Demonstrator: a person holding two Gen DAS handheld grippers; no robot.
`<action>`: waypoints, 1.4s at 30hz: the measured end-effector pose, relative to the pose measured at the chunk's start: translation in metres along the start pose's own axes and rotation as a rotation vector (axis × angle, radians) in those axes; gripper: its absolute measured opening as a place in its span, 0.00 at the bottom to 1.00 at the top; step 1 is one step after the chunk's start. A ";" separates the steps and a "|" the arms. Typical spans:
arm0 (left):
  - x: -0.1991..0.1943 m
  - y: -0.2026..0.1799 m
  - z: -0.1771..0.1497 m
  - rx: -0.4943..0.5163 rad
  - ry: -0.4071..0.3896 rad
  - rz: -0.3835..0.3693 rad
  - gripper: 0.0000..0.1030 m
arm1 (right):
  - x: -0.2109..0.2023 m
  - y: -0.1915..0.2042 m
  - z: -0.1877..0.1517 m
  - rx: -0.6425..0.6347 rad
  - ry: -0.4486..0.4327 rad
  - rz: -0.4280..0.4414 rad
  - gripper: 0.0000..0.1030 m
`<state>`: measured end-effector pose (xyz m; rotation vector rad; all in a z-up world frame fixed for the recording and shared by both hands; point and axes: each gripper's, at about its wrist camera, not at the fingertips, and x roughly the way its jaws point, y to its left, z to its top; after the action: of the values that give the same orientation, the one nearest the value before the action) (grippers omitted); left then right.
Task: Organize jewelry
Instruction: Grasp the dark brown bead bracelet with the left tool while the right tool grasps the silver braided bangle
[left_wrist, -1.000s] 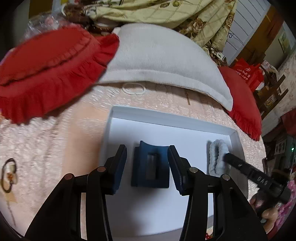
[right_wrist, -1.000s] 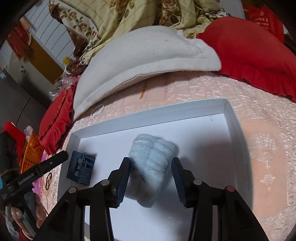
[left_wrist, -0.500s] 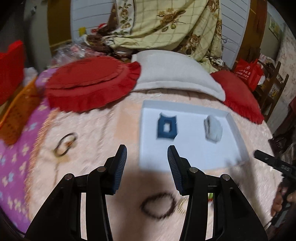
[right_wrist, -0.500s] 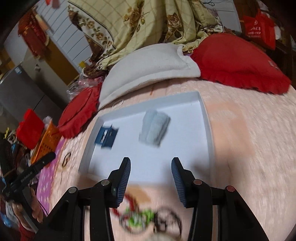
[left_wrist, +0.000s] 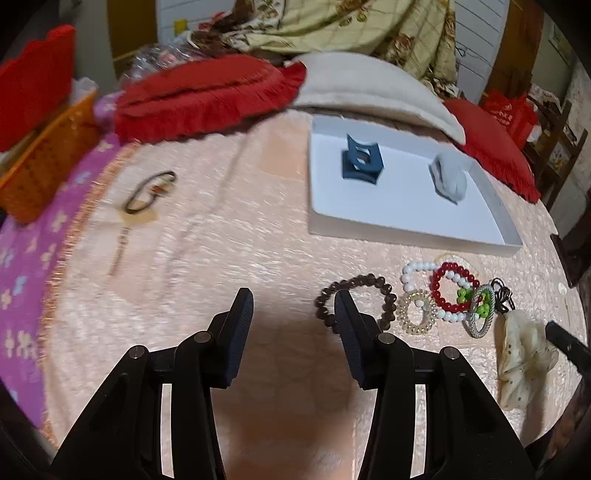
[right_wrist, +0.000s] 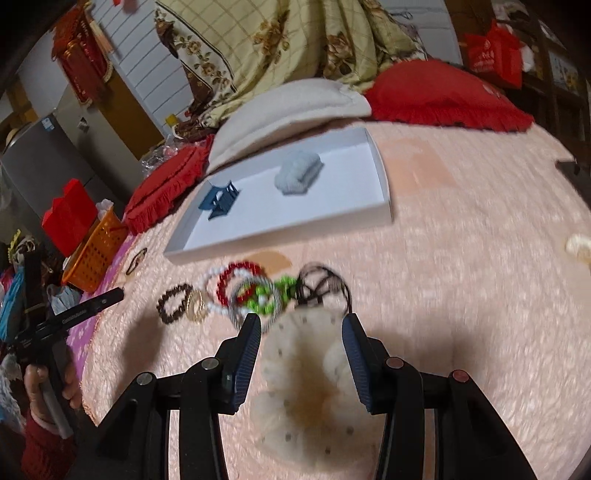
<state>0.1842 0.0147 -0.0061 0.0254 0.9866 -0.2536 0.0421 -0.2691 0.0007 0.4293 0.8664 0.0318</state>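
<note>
The right gripper (right_wrist: 301, 334) hangs over the cream scrunchie (right_wrist: 306, 387), which lies on the pink bedspread (right_wrist: 461, 266) between its fingers (right_wrist: 248, 354). The fingers stand apart and do not press on the fabric, so nothing is held. The left gripper (left_wrist: 293, 314) is also empty, its fingers apart over bare bedspread, with the brown bead bracelet (left_wrist: 354, 301) just behind its right finger, toward 1 o'clock.

I judge that the step in hand is to pick up the scrunchie and bring it to the white tray (right_wrist: 384, 206), which lies at 12 o'clock from the right gripper, well apart. The tray already holds a blue hair clip (right_wrist: 219, 199) and a light blue scrunchie (right_wrist: 299, 171).

To do it well, the gripper should go down straight and close on the thick gathered middle, not on a loose frill, because soft cloth can slip out. It should also stay clear of the black cord (right_wrist: 321, 284) and the green bead bracelet (right_wrist: 275, 291), which touch the far edge of the scrunchie at 12 o'clock and could be dragged along.

In the right wrist view the scrunchie is longer from 12 to 6 o'clock, so its long axis runs along the fingers and they close across its narrow side. It lies flat.
</note>
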 end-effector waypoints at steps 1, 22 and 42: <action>0.008 -0.002 0.001 0.006 0.010 -0.012 0.44 | 0.000 -0.001 -0.003 0.007 0.009 0.003 0.43; 0.061 -0.009 0.007 0.120 0.045 -0.072 0.44 | 0.090 0.072 0.017 -0.240 0.073 -0.103 0.36; 0.058 -0.021 0.004 0.165 0.038 -0.131 0.08 | 0.103 0.063 0.025 -0.246 0.094 -0.112 0.12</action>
<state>0.2130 -0.0177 -0.0499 0.1166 1.0043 -0.4560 0.1372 -0.1992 -0.0369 0.1498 0.9651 0.0555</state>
